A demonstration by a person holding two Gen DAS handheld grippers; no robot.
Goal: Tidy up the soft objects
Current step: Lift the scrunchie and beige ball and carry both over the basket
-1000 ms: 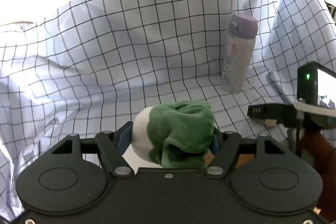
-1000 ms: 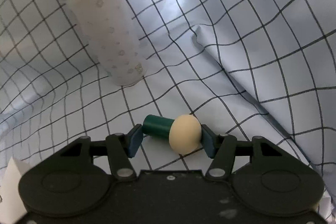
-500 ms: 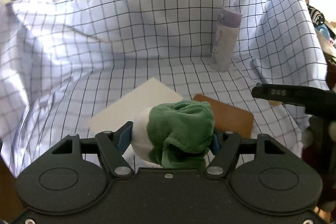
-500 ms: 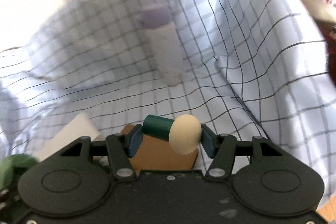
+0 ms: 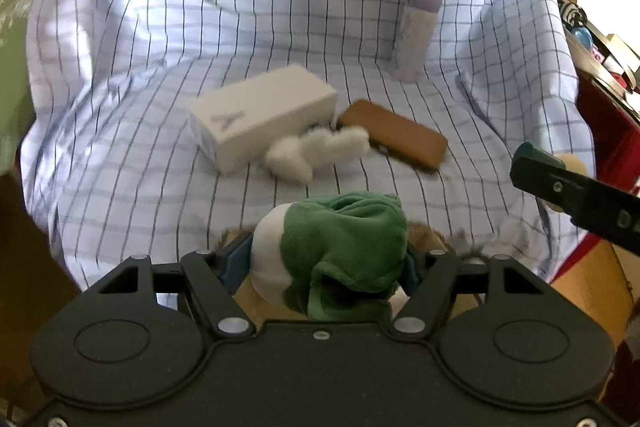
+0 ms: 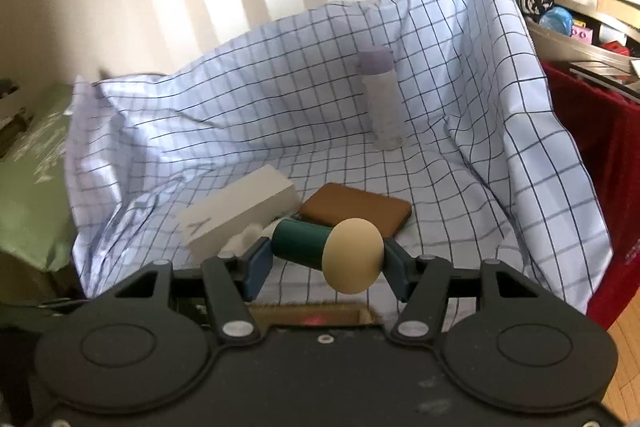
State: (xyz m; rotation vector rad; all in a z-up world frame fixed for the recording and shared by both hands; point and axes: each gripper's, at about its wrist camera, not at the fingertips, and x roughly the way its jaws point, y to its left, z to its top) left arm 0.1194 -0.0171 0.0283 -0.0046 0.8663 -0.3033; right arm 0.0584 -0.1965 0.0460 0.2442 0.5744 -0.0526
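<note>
My left gripper point(image 5: 326, 261) is shut on a green and white plush toy point(image 5: 340, 251), held above the near edge of the checked cloth point(image 5: 160, 147). My right gripper point(image 6: 324, 259) is shut on a mushroom-shaped toy point(image 6: 332, 251) with a dark green stem and a cream cap, held across its jaws. A white fluffy toy point(image 5: 316, 151) lies on the cloth between a white box point(image 5: 260, 115) and a brown flat pad point(image 5: 394, 135). In the left wrist view the right gripper's finger point(image 5: 576, 193) shows at the right edge with the cream cap behind it.
A lilac-capped bottle point(image 6: 380, 99) stands upright at the back right of the cloth. A red-draped surface point(image 6: 592, 131) with clutter lies to the right, a green cushion point(image 6: 32, 179) to the left. Brown furry items point(image 5: 428, 235) lie at the near cloth edge.
Both grippers have pulled back from the bottle and the cloth with their toys still held. The white box, brown pad and fluffy toy have come into view; the right gripper has also risen.
</note>
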